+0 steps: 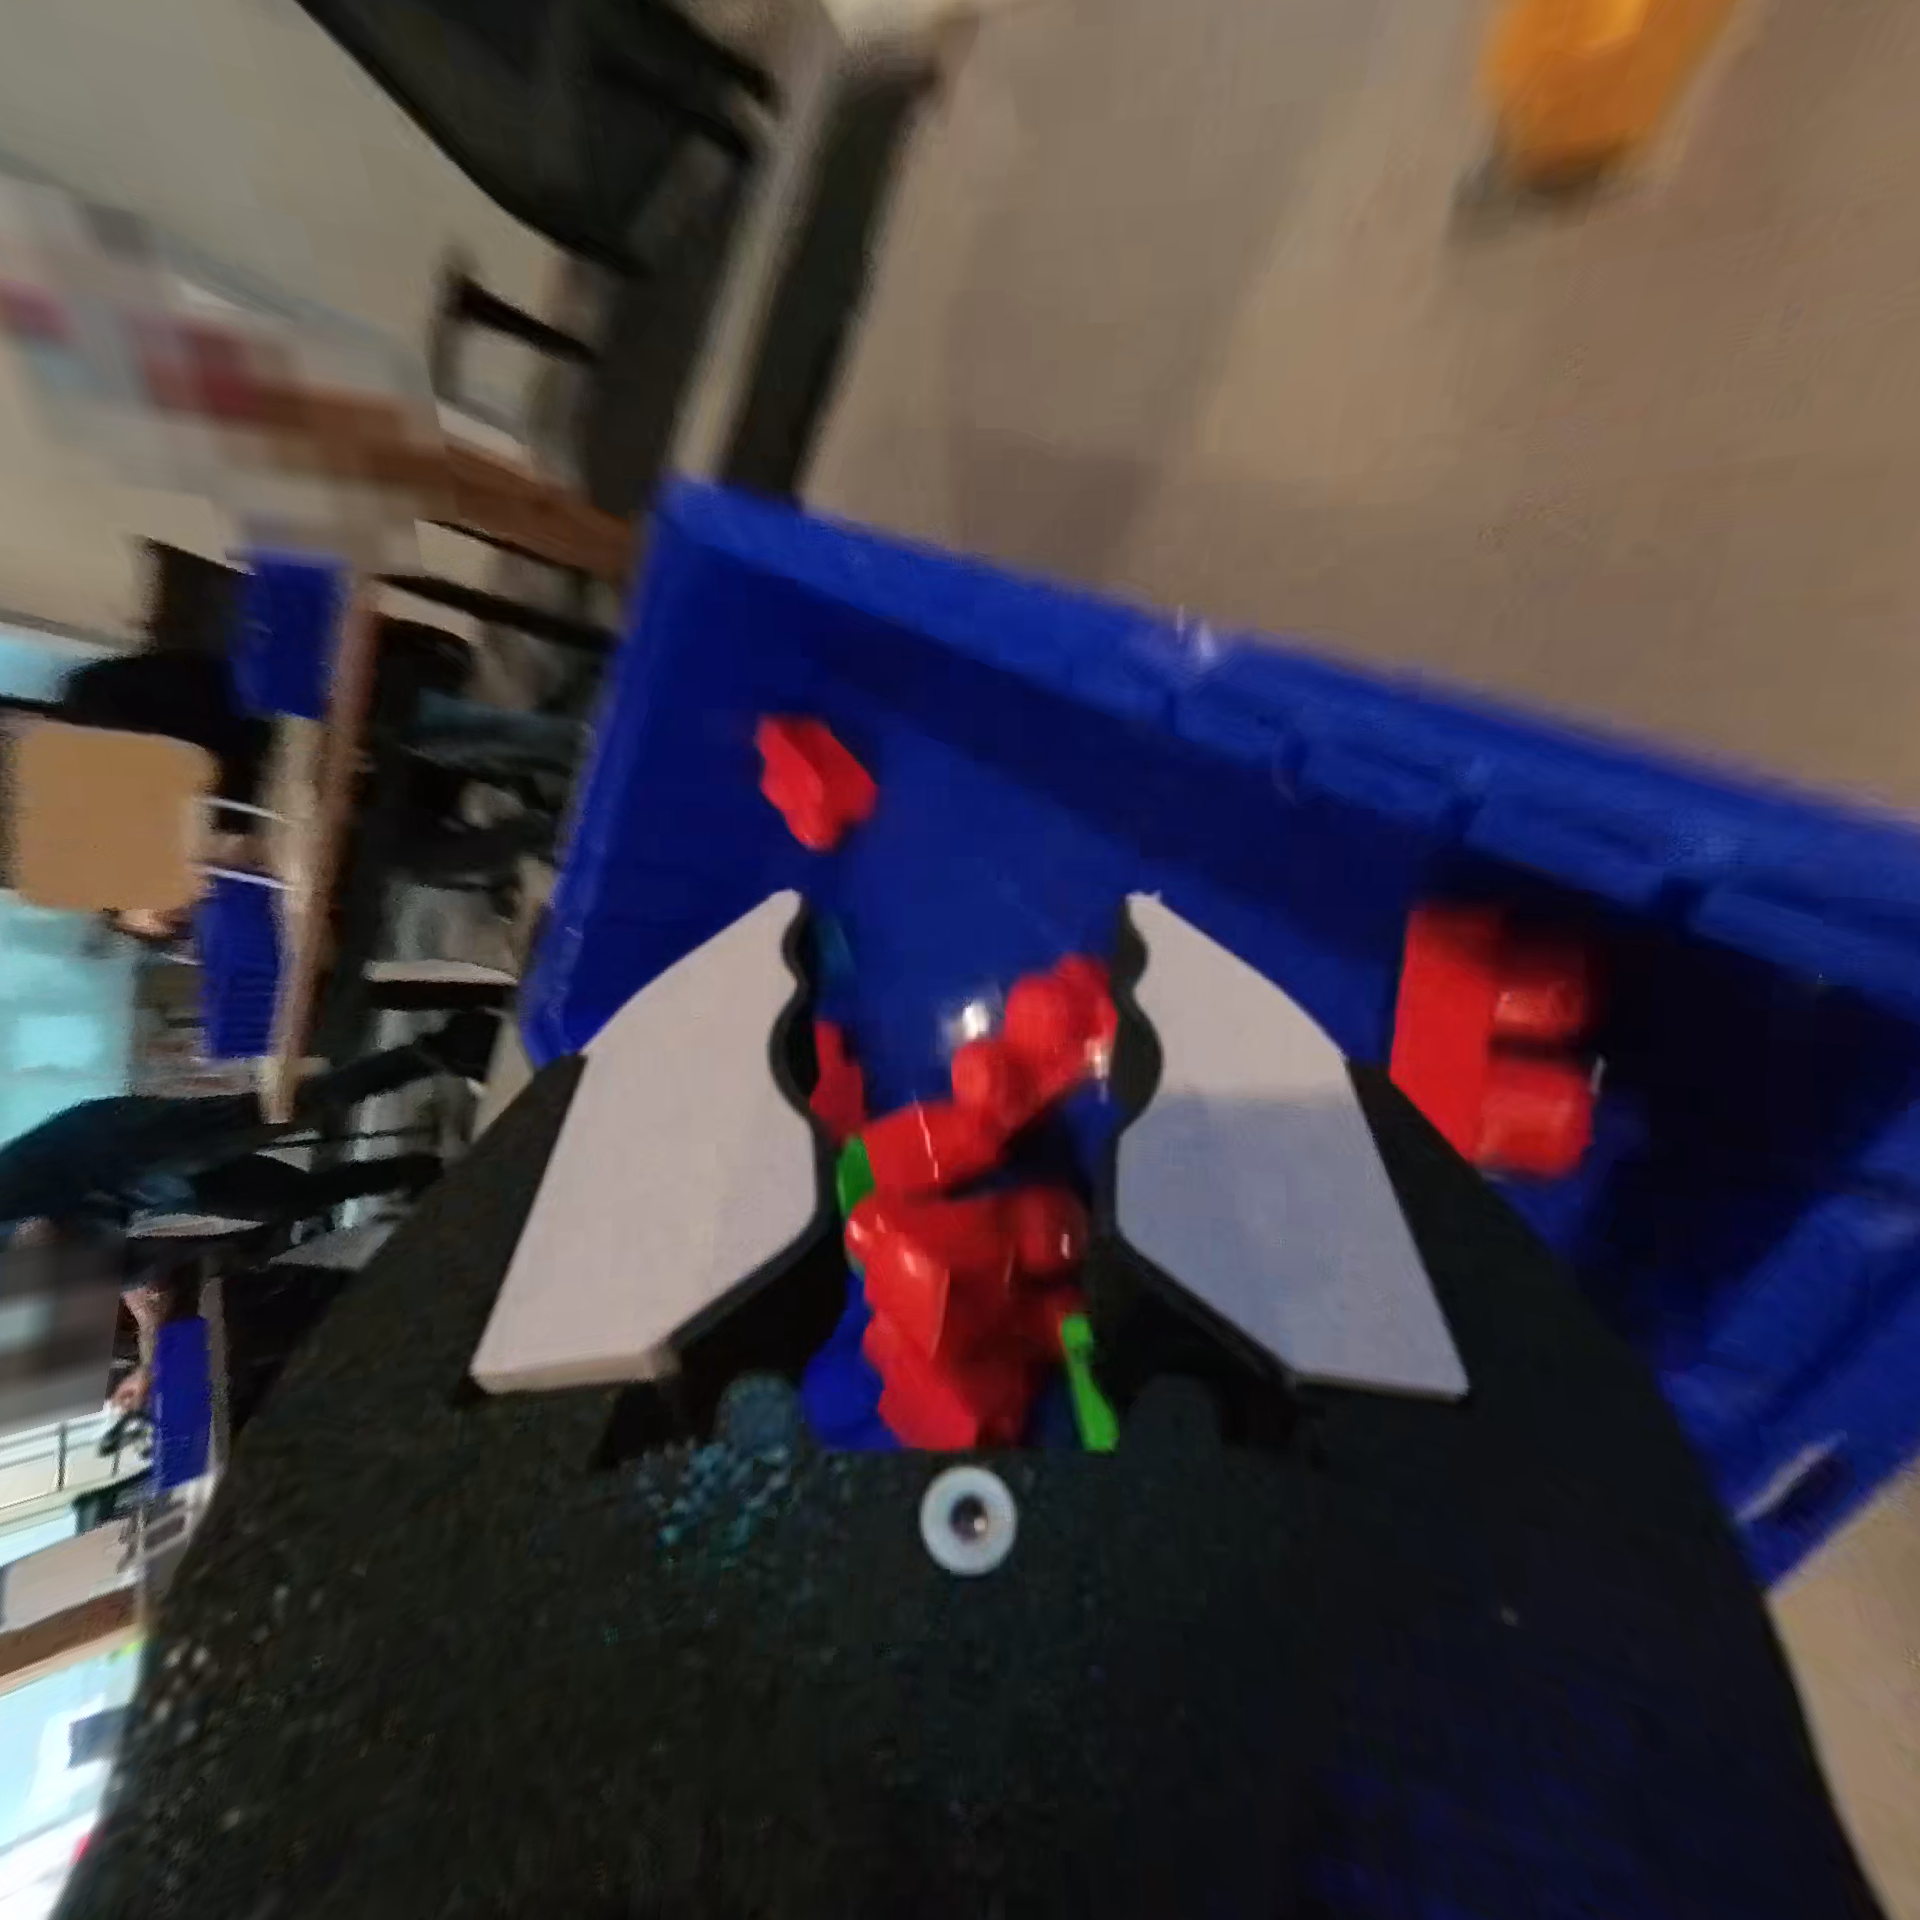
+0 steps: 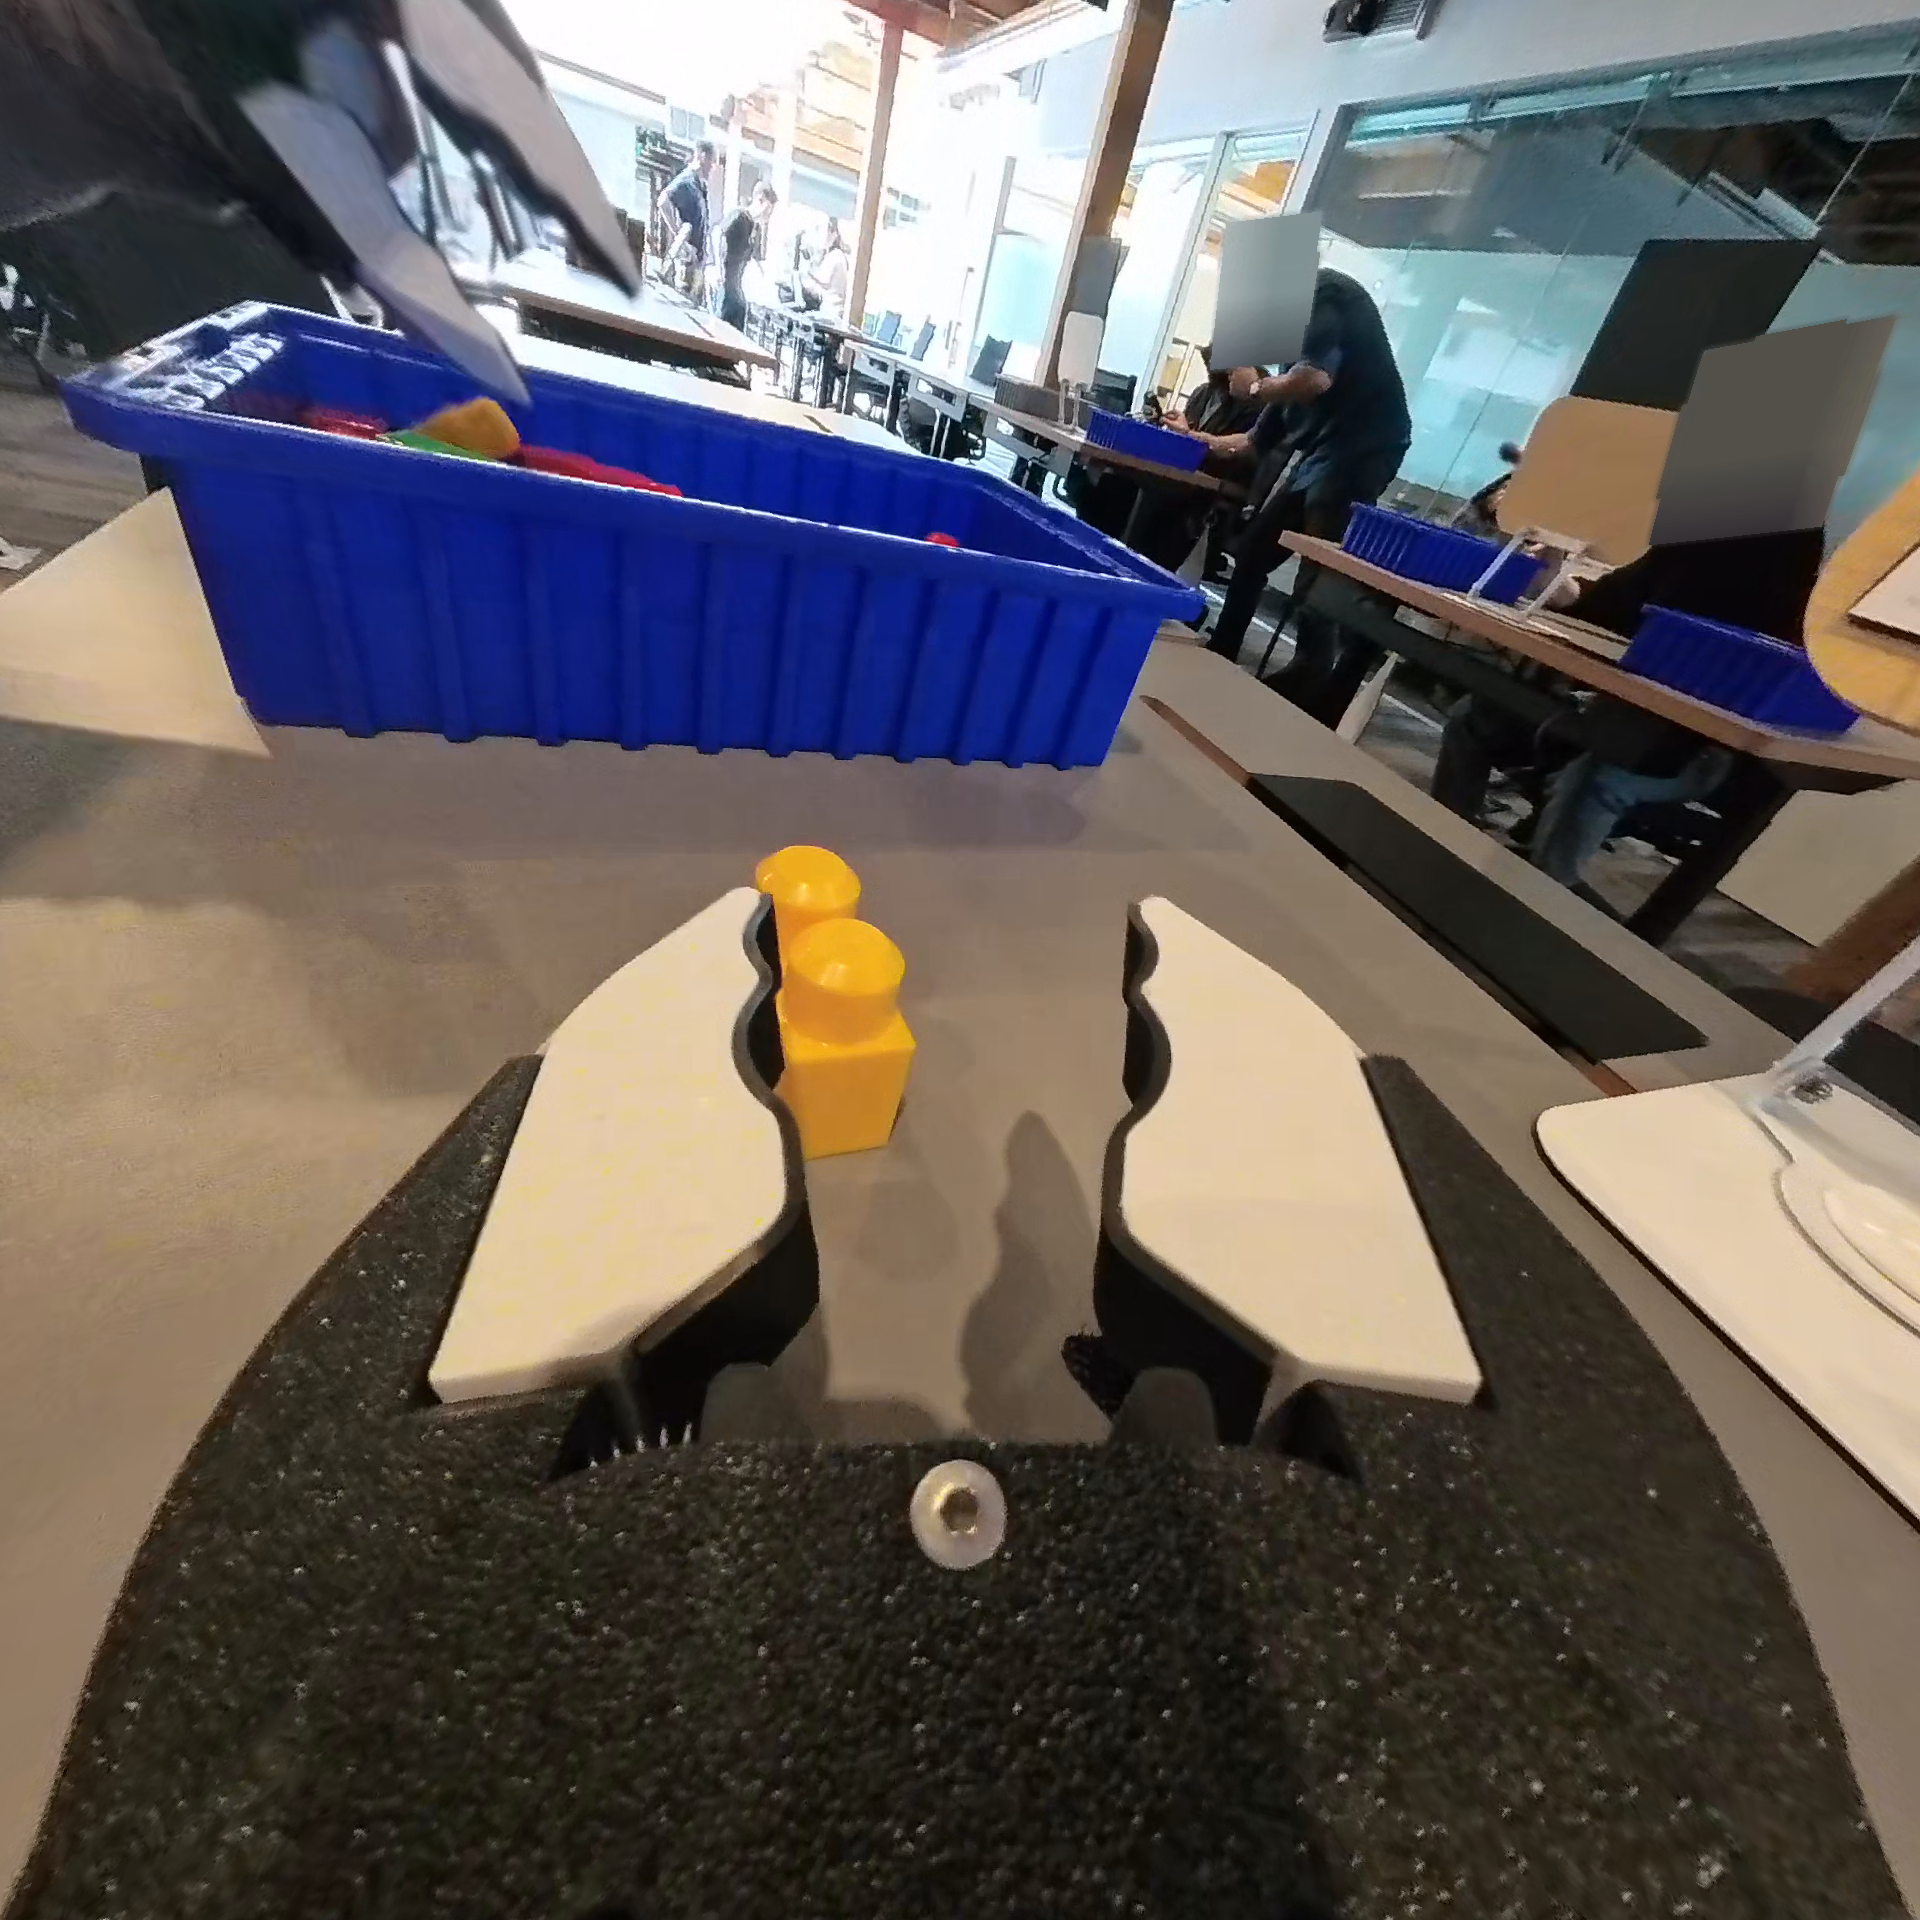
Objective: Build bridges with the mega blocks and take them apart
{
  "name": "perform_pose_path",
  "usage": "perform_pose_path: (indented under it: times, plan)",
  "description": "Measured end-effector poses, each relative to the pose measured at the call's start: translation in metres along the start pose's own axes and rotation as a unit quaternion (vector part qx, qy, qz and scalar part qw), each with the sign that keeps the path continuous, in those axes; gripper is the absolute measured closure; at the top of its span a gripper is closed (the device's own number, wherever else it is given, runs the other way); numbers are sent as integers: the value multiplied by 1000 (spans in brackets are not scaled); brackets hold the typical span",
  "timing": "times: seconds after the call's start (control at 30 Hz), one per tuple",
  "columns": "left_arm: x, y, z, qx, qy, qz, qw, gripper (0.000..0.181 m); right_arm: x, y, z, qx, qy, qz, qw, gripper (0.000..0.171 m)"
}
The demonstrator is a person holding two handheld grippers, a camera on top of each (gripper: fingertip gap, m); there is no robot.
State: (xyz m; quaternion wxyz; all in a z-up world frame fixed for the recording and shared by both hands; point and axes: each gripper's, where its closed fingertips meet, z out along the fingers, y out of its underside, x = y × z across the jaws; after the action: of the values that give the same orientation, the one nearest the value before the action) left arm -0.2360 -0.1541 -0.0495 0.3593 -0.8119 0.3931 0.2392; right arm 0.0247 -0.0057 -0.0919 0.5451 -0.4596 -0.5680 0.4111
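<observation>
My right gripper is open and low over the grey table. A yellow two-stud block stands upright on the table between its fingers, right beside the left finger. My left gripper is open and points down into the blue bin. That view is blurred. A pile of red blocks with green pieces lies in the bin below the gap. It holds nothing. In the right wrist view the left gripper hangs over the bin, near an orange block.
More red blocks lie along the bin's wall. A white board with a clear stand sits at the right, and a black strip runs along the table's right side. People sit at tables with other blue bins beyond.
</observation>
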Motion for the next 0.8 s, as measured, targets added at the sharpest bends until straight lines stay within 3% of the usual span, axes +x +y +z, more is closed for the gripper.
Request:
perform_pose_path:
  times: [0.17, 0.53, 0.63, 0.7, 0.8]
  plan:
    - [10, 68, 45, -127, 146, 68, 979, 121, 3, 3, 0, -6, 4, 6, 1000, 108]
    - [34, 101, 90, -202, 290, 172, 919, 111, 12, 8, 0, -19, 24, 24, 999, 108]
    - [35, 107, 95, -211, 301, 181, 912, 124, 14, 9, 1, -24, 28, 24, 999, 108]
    - [34, 104, 96, -196, 296, 174, 918, 144, 14, 10, 1, -25, 29, 27, 999, 108]
    - [34, 104, 93, -210, 294, 149, 920, 146, 16, 9, 0, -22, 30, 33, 999, 109]
